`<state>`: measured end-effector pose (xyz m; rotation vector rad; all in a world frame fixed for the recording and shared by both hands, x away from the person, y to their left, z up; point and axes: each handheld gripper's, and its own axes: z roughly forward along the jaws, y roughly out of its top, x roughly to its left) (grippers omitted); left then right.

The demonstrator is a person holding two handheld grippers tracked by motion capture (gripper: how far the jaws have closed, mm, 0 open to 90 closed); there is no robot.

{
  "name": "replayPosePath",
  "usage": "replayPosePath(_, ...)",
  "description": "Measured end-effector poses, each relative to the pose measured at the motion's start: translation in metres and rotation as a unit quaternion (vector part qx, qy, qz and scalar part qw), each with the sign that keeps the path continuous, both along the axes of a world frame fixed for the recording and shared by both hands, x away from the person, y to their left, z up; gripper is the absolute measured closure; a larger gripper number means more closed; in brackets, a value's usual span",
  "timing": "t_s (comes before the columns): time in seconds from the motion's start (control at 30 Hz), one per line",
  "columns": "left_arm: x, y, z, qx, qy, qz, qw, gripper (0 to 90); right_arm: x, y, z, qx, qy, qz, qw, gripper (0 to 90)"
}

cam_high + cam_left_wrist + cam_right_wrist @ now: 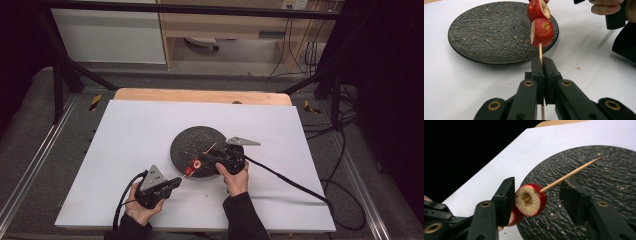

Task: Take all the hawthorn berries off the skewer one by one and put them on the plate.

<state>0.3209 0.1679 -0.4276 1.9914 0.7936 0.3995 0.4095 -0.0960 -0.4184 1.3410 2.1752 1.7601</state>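
A thin wooden skewer [540,51] carries two red fruit pieces with pale cut faces, the lower piece [542,32] and the upper piece [538,10]. My left gripper [542,62] is shut on the skewer's bare lower end and holds it tilted over the near rim of a dark round plate [192,137]. My right gripper [539,190] is open, and the end fruit piece [531,200] sits between its jaws, close to the left one. The skewer's pointed end [574,172] reaches out over the plate. In the high view the fruit [192,167] hangs between the left gripper [178,181] and the right gripper [209,157].
The plate [486,37] holds only scattered crumbs. It rests on a white sheet [135,150] over a wooden table. Black cables trail from both grippers toward the near and right edges. A small red speck [578,68] lies on the sheet.
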Motion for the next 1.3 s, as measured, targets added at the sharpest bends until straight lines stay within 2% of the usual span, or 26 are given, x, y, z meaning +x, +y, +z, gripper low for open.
replayPosePath(0.17, 0.0, -0.001, 0.0, 0.002, 0.0, -0.001, 1.0, 88.5, 0.0, 0.001, -0.001, 0.011, 0.012, 0.011, 0.9998, 58.1)
replayPosePath(0.27, 0.0, -0.001, -0.001, 0.001, -0.001, -0.001, 1.0, 88.5, 0.001, 0.0, -0.001, 0.011, 0.014, 0.011, 0.9998, 59.8)
replayPosePath(0.53, -0.002, -0.001, 0.003, -0.007, -0.012, -0.001, 0.9999, 88.5, 0.003, -0.003, 0.006, 0.031, 0.016, 0.013, 0.9993, 62.8)
replayPosePath(0.87, -0.004, 0.003, 0.007, -0.016, -0.021, 0.0, 0.9996, 88.5, 0.009, -0.012, 0.02, 0.04, 0.003, -0.008, 0.9992, 64.1)
replayPosePath(1.03, -0.005, 0.005, 0.009, -0.019, -0.023, -0.002, 0.9996, 88.5, 0.018, -0.026, 0.035, 0.041, -0.007, -0.031, 0.9986, 64.4)
replayPosePath(1.3, -0.004, 0.007, 0.009, -0.018, -0.023, 0.0, 0.9996, 88.5, 0.032, -0.038, 0.048, 0.028, -0.02, -0.05, 0.9982, 64.4)
